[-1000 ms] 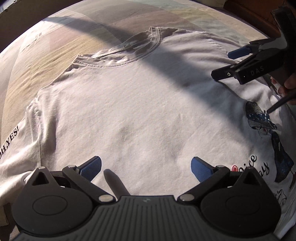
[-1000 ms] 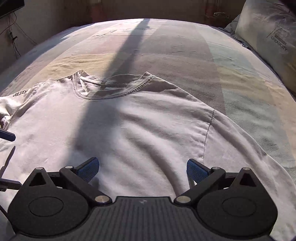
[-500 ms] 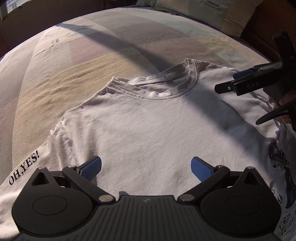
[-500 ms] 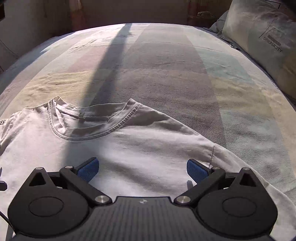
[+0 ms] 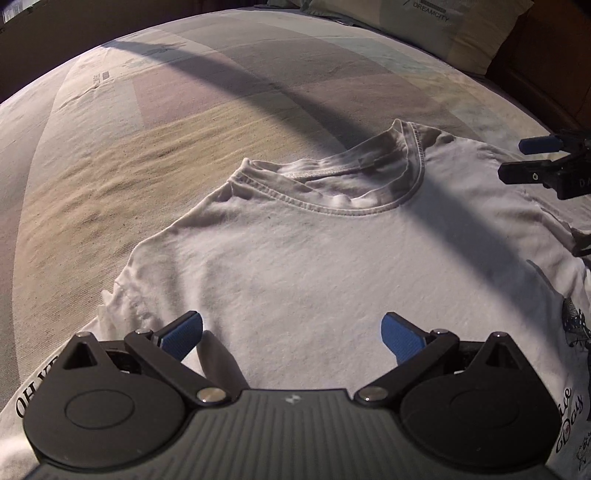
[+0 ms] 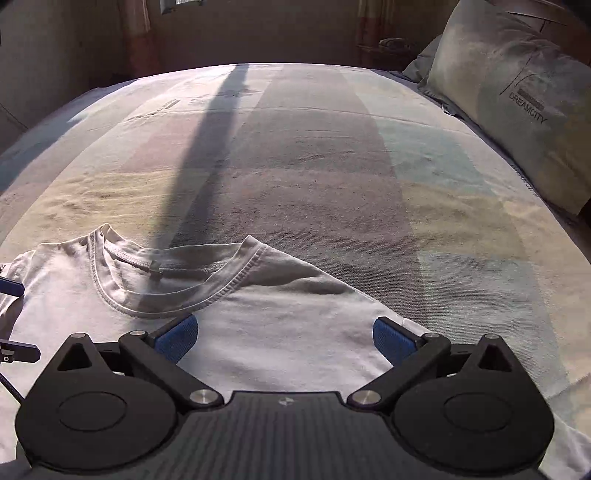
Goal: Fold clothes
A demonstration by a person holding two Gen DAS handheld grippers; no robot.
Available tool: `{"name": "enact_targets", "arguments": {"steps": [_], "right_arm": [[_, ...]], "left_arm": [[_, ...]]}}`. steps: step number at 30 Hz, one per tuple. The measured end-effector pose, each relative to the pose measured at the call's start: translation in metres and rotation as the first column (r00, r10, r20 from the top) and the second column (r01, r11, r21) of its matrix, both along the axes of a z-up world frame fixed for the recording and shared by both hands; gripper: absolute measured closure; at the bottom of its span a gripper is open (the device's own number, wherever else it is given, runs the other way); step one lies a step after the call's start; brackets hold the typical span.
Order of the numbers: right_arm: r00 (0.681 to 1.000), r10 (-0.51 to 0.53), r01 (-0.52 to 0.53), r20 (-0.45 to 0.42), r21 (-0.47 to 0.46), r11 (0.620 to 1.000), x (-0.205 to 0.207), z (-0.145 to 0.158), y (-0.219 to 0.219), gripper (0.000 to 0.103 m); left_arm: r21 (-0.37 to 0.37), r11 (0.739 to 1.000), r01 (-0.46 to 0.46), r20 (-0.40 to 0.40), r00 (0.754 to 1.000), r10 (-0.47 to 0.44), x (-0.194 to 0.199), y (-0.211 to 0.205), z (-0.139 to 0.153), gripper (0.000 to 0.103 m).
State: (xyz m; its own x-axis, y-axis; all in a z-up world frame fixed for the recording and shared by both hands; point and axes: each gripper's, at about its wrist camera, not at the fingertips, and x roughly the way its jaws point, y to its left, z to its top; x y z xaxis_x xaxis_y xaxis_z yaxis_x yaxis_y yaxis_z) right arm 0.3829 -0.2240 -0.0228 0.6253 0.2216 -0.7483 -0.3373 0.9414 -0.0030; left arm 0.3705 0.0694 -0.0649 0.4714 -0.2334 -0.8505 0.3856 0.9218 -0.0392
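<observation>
A white T-shirt point(image 5: 314, 258) lies flat on the bed, its collar point(image 5: 332, 181) toward the far side. Black lettering shows on its left sleeve and a printed figure at its right edge. My left gripper point(image 5: 291, 336) hovers open just above the shirt's upper chest, close to the left shoulder. In the right wrist view the same shirt point(image 6: 280, 314) fills the lower left, collar point(image 6: 166, 280) ahead. My right gripper point(image 6: 284, 336) is open over the right shoulder, nothing between its fingers. The right gripper point(image 5: 532, 158) also shows at the left wrist view's right edge.
The bed is covered by a striped pastel bedspread point(image 6: 332, 166) with a long dark shadow across it. A pillow point(image 6: 517, 99) marked DREAMCITY leans at the right; the same pillow point(image 5: 436, 26) sits at the far right in the left wrist view. A dark wall lies beyond the bed.
Both grippers have moved up the shirt from its middle toward the collar and shoulders. The collar now sits much nearer in both views. Both stayed open.
</observation>
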Motion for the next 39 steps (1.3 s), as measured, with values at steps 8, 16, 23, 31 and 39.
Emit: {"name": "enact_targets", "arguments": {"steps": [8, 16, 23, 31, 39], "right_arm": [[0.994, -0.011, 0.007, -0.104, -0.037, 0.999, -0.132, -0.025, -0.008, 0.0], [0.984, 0.097, -0.1, -0.152, -0.011, 0.995, -0.176, -0.046, -0.044, 0.0], [0.955, 0.113, -0.145, -0.275, -0.102, 0.984, -0.212, -0.03, -0.058, 0.0], [0.91, 0.376, -0.385, -0.177, -0.022, 0.922, -0.201, -0.037, -0.018, 0.0], [0.853, 0.427, -0.471, -0.3, -0.091, 0.877, -0.275, -0.033, -0.095, 0.0]], "left_arm": [[-0.017, 0.999, 0.045, 0.039, 0.998, -0.044, -0.034, -0.027, 0.007, 0.001], [0.012, 0.996, 0.084, -0.011, 0.996, -0.084, -0.059, -0.05, 0.0, 0.001], [0.036, 0.997, 0.075, -0.019, 0.997, -0.074, -0.078, -0.062, 0.007, 0.001], [0.054, 0.995, 0.078, -0.019, 0.997, -0.077, -0.091, -0.08, 0.018, 0.001], [0.073, 0.994, 0.082, -0.071, 0.995, -0.077, -0.115, -0.09, 0.013, 0.001]]}}
